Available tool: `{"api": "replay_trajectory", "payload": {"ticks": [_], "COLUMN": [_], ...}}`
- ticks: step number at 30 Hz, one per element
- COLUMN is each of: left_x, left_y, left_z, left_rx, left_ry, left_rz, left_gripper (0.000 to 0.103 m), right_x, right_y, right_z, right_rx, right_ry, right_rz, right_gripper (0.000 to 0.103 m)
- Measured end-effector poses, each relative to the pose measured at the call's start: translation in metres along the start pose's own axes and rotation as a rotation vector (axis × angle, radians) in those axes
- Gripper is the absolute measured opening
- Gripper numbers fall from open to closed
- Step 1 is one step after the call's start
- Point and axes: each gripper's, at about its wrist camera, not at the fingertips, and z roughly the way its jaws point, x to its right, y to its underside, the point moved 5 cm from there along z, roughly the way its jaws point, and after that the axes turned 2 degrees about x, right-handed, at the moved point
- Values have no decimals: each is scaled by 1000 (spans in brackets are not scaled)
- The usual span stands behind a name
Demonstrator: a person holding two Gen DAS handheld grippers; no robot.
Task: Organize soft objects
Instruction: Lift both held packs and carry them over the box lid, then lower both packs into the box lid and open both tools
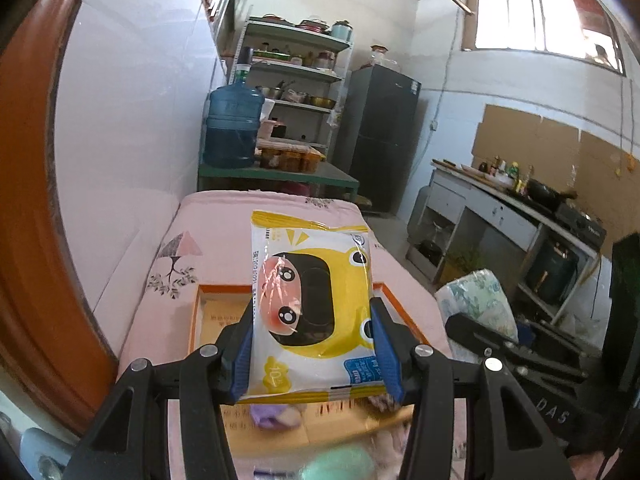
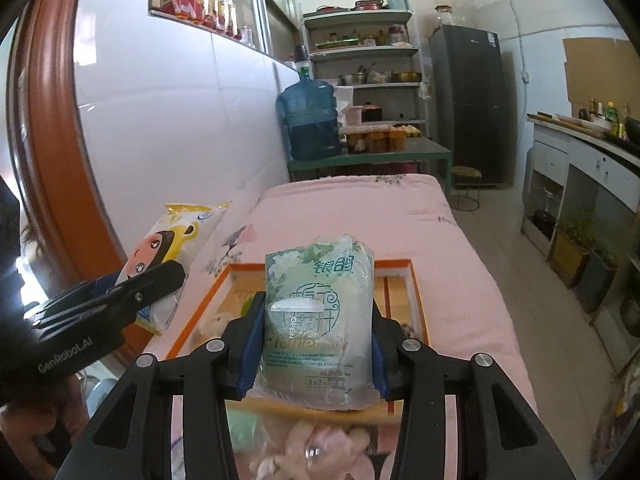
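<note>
Currently I have two grippers in view, and each one carries exactly one soft pack.

Left gripper (image 1: 314, 354): its two blue pads (image 1: 242, 354) are pressed against the long sides of one yellow-and-white wipes pack (image 1: 312, 308), which bears a cartoon face. I read the pack as lifted clear of the pink bedcover (image 1: 224, 216), above the orange-rimmed tray (image 1: 195, 312). In the left wrist view the right gripper's black body sits at 3 o'clock, with its pale pack showing just beyond it.

Right gripper (image 2: 318, 344): its two blue pads (image 2: 256, 344) are clamped on the sides of one pale green tissue pack (image 2: 320, 320), printed with flowers and an "OPEN" flap. This pack also hangs above the tray, which I see as one shallow rectangular tray lying on the bedcover. In the right wrist view the left gripper and its wipes pack appear at 9 o'clock, well apart from the tissue pack.

Under the grippers, at 6 o'clock in both views, I count at least three further soft items, all blurred: one purple (image 1: 272, 416), one mint green (image 1: 340, 466), one pale pink plush (image 2: 316, 448). I cannot tell exactly what each is.

At 12 o'clock, beyond the bed, one blue water jug (image 2: 310, 120) stands on one green table (image 2: 400, 158), beside one shelf rack (image 2: 360, 52) and one dark fridge (image 2: 468, 100).
</note>
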Motion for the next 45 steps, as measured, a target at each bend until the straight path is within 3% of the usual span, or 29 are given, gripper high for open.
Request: {"api": "replay_trajectory", "payload": {"ticks": [7,11,20,30,45], "left_x": [-13,-27,-53,-71,-69], "left_y": [-18,-10,11,33,44], "left_z": [35,48,63,84,94], "left_rx": [13,3,-19,-92,-137], "left_ry": [-49,-52,-55,-39,-40], "left_rz": [-28,-79,-116,-191,-171], "left_gripper": [52,52,52,52,52], "right_x": [7,13,23,22,23], "right_y": [-23,-27,-3,17,27], "right_z": [48,77,112,119,129], "right_rx": [-2,-16,-45,-84,-131], "right_ry": [-1,-13,-47,-67,-83], "right_rz": [41,96,90,45,36], "right_gripper": [46,46,46,46,46]}}
